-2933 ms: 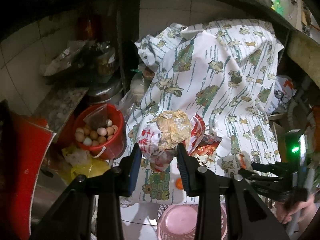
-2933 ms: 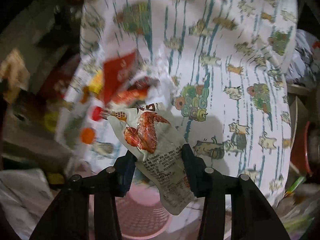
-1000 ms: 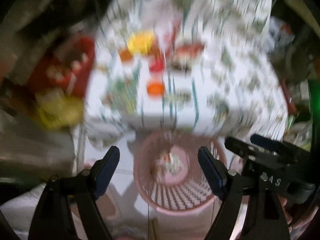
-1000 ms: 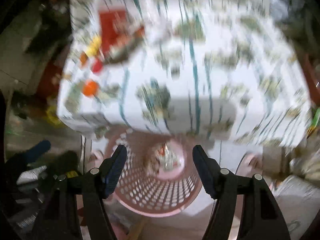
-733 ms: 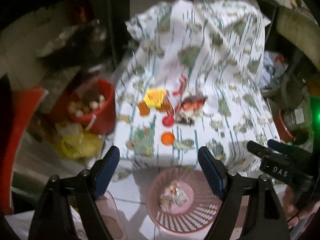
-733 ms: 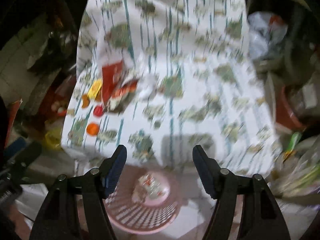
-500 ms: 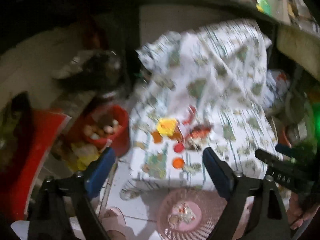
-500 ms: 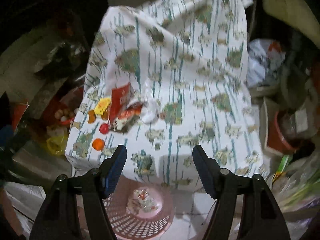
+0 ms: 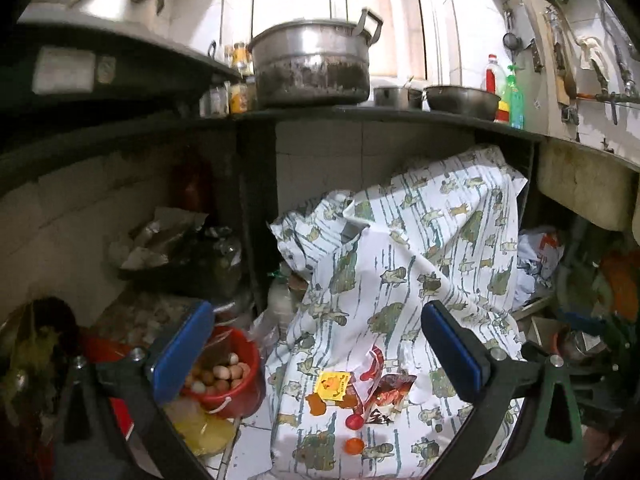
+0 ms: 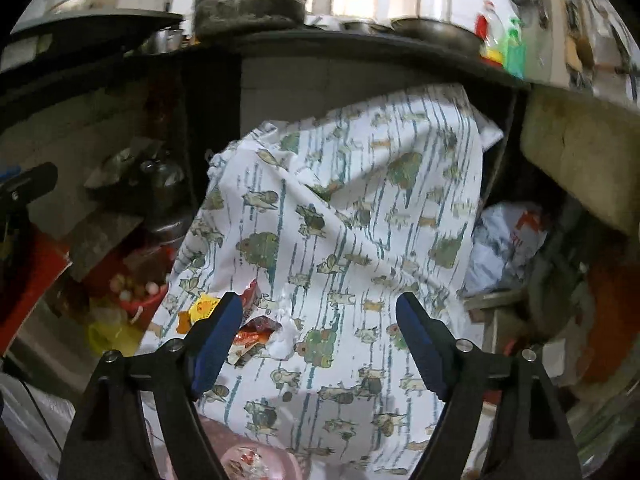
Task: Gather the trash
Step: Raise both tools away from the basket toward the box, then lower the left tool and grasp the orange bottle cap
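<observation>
The right gripper (image 10: 318, 340) hangs wide apart and empty over a patterned cloth (image 10: 352, 216) — wrappers (image 10: 252, 330) lie beside its left finger, a pink basket (image 10: 256, 460) shows below.

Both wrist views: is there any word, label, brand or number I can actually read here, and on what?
No text can be read in either view.
Yellow wrapper on the patterned cloth: printed figure, any words too small.
Red snack wrapper: print too crumpled and small.
Red-capped bottle and green bottle on the shelf: labels too small.
White plastic bag with red marks: illegible.
Pale patches on the dark shelf edge: blurred.
</observation>
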`<state>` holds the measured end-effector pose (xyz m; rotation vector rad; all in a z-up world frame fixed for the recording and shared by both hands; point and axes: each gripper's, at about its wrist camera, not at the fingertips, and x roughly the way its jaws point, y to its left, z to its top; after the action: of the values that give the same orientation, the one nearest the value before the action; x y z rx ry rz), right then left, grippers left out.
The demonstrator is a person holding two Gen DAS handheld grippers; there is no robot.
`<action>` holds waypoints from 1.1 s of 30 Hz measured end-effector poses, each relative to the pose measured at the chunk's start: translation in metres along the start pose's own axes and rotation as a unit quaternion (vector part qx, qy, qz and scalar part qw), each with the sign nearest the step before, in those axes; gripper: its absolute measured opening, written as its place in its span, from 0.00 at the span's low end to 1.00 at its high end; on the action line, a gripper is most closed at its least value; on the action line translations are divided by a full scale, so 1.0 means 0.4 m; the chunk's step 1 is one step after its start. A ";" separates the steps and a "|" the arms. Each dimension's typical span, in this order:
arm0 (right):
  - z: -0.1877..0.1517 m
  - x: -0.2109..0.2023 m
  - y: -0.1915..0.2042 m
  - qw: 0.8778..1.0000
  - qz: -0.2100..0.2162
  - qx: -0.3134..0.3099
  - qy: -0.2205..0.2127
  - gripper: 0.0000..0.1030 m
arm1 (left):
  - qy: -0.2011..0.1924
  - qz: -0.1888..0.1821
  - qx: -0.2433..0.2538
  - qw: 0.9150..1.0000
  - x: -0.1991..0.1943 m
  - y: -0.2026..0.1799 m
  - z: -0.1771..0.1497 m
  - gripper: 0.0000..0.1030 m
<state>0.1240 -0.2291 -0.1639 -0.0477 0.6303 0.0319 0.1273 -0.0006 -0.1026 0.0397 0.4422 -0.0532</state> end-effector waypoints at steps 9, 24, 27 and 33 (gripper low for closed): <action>-0.090 0.189 -0.051 0.994 -0.028 0.040 0.096 0.78 | 0.142 0.000 0.006 0.990 0.242 0.049 -0.106 1.00; -0.118 0.313 -0.056 0.983 -0.042 0.054 0.168 0.78 | 0.429 -0.079 -0.047 0.898 0.532 0.012 -0.318 0.86; -0.121 0.319 -0.042 0.983 -0.037 0.047 0.174 0.78 | 0.468 -0.090 -0.041 0.878 0.536 -0.030 -0.371 0.73; -0.131 0.336 -0.035 0.980 -0.039 0.037 0.190 0.78 | 0.481 -0.088 0.022 0.872 0.524 -0.108 -0.420 0.66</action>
<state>0.2024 -0.2438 -0.2851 -0.0064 1.0112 -0.0785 0.2422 -0.0444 -0.3452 0.0699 1.4507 -0.2272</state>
